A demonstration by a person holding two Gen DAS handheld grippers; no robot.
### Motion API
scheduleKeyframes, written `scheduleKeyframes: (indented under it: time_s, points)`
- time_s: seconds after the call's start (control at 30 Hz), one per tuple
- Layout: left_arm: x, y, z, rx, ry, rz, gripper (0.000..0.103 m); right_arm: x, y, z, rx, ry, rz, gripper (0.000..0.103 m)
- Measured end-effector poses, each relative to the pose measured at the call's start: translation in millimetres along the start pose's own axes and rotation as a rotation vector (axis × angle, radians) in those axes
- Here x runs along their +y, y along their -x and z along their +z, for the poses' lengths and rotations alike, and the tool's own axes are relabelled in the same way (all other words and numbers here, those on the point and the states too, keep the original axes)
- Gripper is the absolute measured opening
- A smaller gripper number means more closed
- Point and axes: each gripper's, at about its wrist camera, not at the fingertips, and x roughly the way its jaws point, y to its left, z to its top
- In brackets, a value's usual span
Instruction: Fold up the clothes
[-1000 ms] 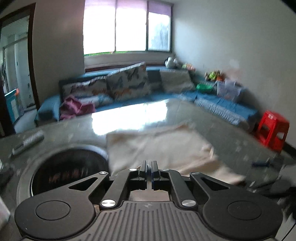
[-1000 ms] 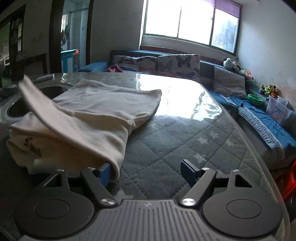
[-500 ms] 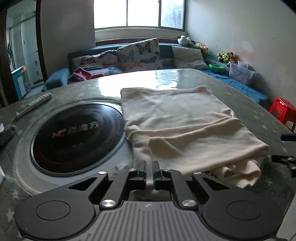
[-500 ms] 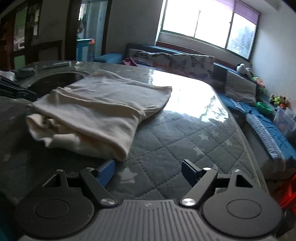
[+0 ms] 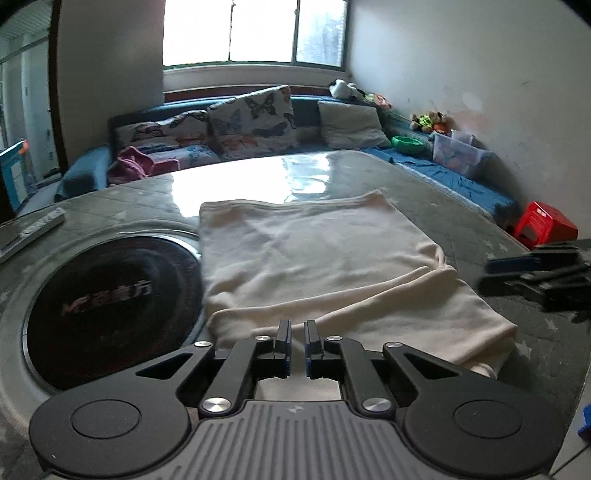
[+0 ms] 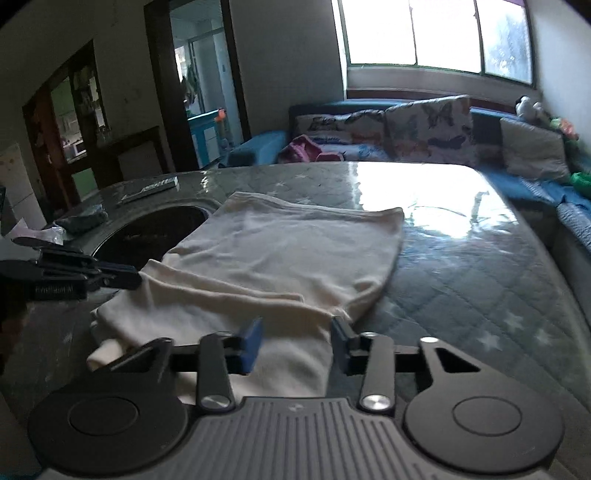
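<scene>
The cream garment [image 5: 325, 266] lies folded on the quilted table top [image 5: 443, 199], filling the middle of the left wrist frame; in the right wrist frame it [image 6: 280, 266] spreads from centre down to the lower middle. Its near part is doubled over, a folded layer running as a soft ridge across the cloth, and a bunched corner sticks out at the lower right of the left wrist frame.

The left gripper [image 5: 297, 345] sits at the bottom centre of its own frame, just above the near edge of the garment, its fingers nearly together with only a narrow slit between them and no cloth in that slit. From the right wrist view it [image 6: 122, 277] shows at the left edge, its tip at the cloth's left side.

The right gripper [image 6: 295, 343] holds its blue-padded fingers [image 6: 251, 343] apart, with the garment's near corner lying between them, ungripped. In the left wrist frame it [image 5: 517, 273] appears blurred at the right edge, beside the cloth.

Left of the garment a round black cooktop [image 5: 107, 306] is set into the table. A sofa [image 5: 258, 125] with butterfly cushions runs along the top of the frame under a bright window [image 5: 255, 33], and a red stool [image 5: 543, 225] stands at the right.
</scene>
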Motion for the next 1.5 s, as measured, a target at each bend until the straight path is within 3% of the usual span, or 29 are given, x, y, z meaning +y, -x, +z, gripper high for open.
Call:
scheduleKeyframes:
  time_s: [0.2, 0.27, 0.7, 0.83, 0.93, 1.07, 1.3, 1.37, 1.5]
  points:
    - [8.5, -19.1, -2.4, 0.042, 0.0, 0.013, 0.008, -0.5, -12.6, 1.0, 0.016, 0.011, -0.004, 0.027]
    - [13.0, -22.8, -5.5, 0.052, 0.003, 0.012, 0.008, -0.6, -16.2, 0.8, 0.021, 0.015, -0.007, 0.02]
    - [7.1, -6.0, -3.2, 0.029, -0.055, -0.001, 0.013, 5.3, -29.5, -1.9, 0.042, 0.079, -0.027, 0.021]
    - [6.0, 23.7, -17.7, 0.006, -0.142, -0.022, 0.028, 17.9, -17.5, -5.0, 0.031, 0.152, -0.027, 0.025]
    - [1.9, 41.8, -30.7, 0.002, -0.214, -0.038, 0.028, 30.5, -4.6, -13.0, 0.045, 0.207, 0.011, 0.034]
    - [-10.4, 49.2, -50.7, 0.015, -0.326, -0.037, 0.028, 43.9, -9.5, -28.2, 0.091, 0.272, 0.009, 0.034]
    - [-32.6, 45.8, -72.5, -0.006, -0.512, -0.028, 0.029, 55.9, 12.3, -27.5, 0.057, 0.325, -0.004, 0.044]
    - [-36.9, 42.9, -75.1, -0.017, -0.542, -0.028, 0.029, 58.5, 18.3, -28.7, 0.061, 0.349, -0.007, 0.052]
    - [-43.8, 37.6, -78.4, -0.043, -0.575, -0.037, 0.029, 63.8, 26.9, -34.9, 0.083, 0.409, -0.011, 0.058]
